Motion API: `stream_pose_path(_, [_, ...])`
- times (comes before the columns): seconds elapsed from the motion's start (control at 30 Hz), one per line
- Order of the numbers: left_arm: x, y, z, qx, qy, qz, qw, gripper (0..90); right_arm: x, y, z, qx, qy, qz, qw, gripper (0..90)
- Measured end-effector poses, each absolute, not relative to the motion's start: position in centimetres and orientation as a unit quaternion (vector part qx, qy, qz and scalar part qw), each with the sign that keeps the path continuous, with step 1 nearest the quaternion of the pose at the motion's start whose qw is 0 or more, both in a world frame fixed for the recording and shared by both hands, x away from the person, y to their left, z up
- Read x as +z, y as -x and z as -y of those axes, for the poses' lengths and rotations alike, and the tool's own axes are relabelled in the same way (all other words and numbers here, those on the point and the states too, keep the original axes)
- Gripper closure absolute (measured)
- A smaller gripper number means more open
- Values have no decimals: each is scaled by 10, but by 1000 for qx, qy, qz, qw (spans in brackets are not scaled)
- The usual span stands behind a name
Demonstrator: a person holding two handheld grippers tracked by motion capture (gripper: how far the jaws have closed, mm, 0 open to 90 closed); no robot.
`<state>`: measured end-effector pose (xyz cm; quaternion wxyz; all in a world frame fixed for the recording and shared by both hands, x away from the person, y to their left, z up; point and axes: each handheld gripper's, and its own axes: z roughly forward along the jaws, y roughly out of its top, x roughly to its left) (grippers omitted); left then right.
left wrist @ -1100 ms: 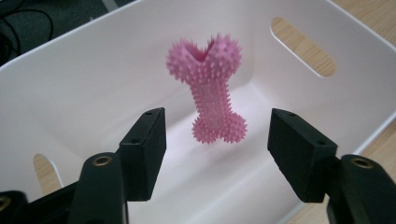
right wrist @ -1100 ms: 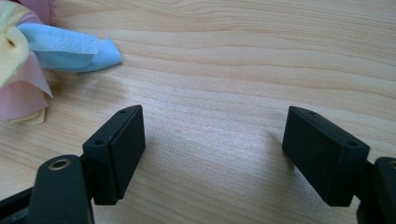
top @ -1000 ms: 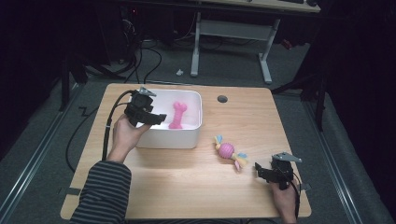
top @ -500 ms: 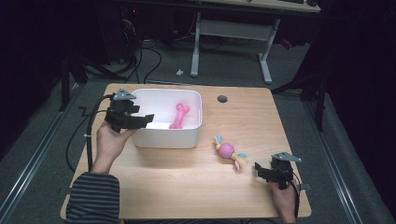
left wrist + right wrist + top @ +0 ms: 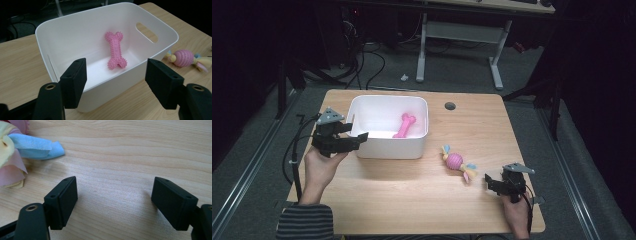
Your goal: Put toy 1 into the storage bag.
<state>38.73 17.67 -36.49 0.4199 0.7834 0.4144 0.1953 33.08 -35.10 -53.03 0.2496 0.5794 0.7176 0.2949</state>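
A pink, knobbly rubber bone toy (image 5: 116, 50) lies slanted on the floor of the white plastic tub (image 5: 362, 107); the left gripper (image 5: 354, 135) sits just outside the tub's left wall, its jaws having just been opening — nothing between them; the right gripper (image 5: 490, 181) rests spread and empty near a pink ball toy with cloth tails (image 5: 455, 162); pale wooden table (image 5: 412, 200), dark room — cables on grey floor.

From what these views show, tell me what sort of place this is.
Probably a lab or workshop set up for recording tabletop handling: a wooden table on grey carpet, cables on the floor, another desk's metal legs behind, dark surroundings.
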Motion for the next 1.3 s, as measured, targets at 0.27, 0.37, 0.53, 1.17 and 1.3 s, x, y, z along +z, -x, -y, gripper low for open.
stream_pose_path(0.27, [-395, -357, -186, 202, -770, -428, 427, 342, -530, -329, 351, 296, -579, -718, 249, 211])
stream_pose_path(0.37, [-407, -348, -191, 193, -764, -438, 432, 340, -530, -330, 351, 297, -575, -720, 249, 211])
stream_pose_path(0.53, [-416, -336, -198, 188, -751, -449, 445, 338, -530, -330, 351, 297, -576, -720, 249, 211])
stream_pose_path(1.17, [-488, -345, -196, 148, -732, -485, 455, 326, -530, -333, 349, 296, -575, -721, 249, 211])
stream_pose_path(1.3, [-498, -347, -188, 152, -736, -482, 451, 324, -530, -333, 349, 296, -576, -721, 248, 211])
